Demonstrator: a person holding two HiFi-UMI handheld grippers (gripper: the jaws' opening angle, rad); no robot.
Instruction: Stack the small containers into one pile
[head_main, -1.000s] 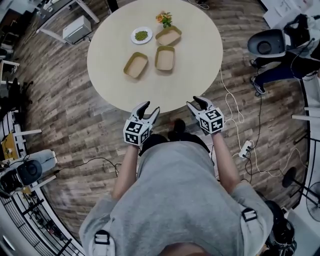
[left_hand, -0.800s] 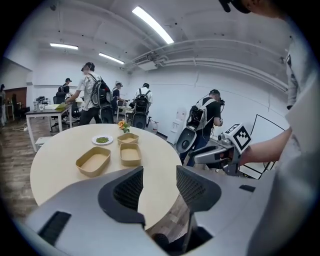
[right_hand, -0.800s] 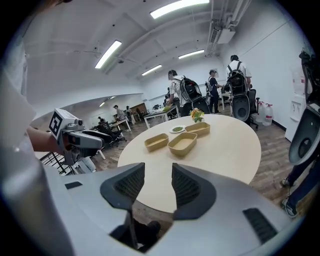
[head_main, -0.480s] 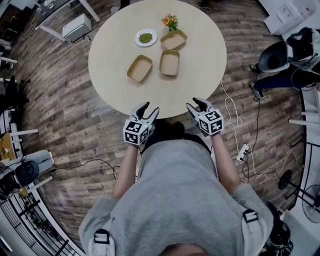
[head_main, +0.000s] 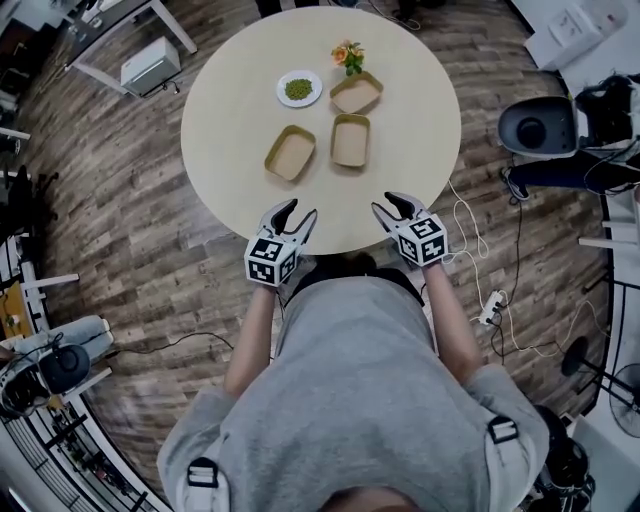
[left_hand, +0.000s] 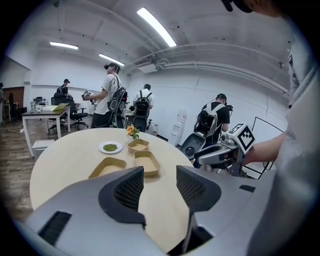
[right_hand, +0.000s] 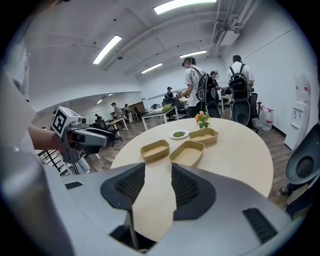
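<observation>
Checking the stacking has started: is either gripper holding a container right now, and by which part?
Nothing is held. The left gripper and right gripper both stand open and empty; the containers lie untouched on the table.

The left gripper (left_hand: 160, 186) points across the round table (left_hand: 60, 165) from its near edge. Its jaws stand apart with nothing between them. Three small containers (left_hand: 146, 162) lie unstacked, close together, past the table's middle. A white plate (left_hand: 110, 147) with green contents and a flower (left_hand: 131, 131) stand nearer the far edge. The right gripper (left_hand: 220, 155) is beside the right edge.
</observation>
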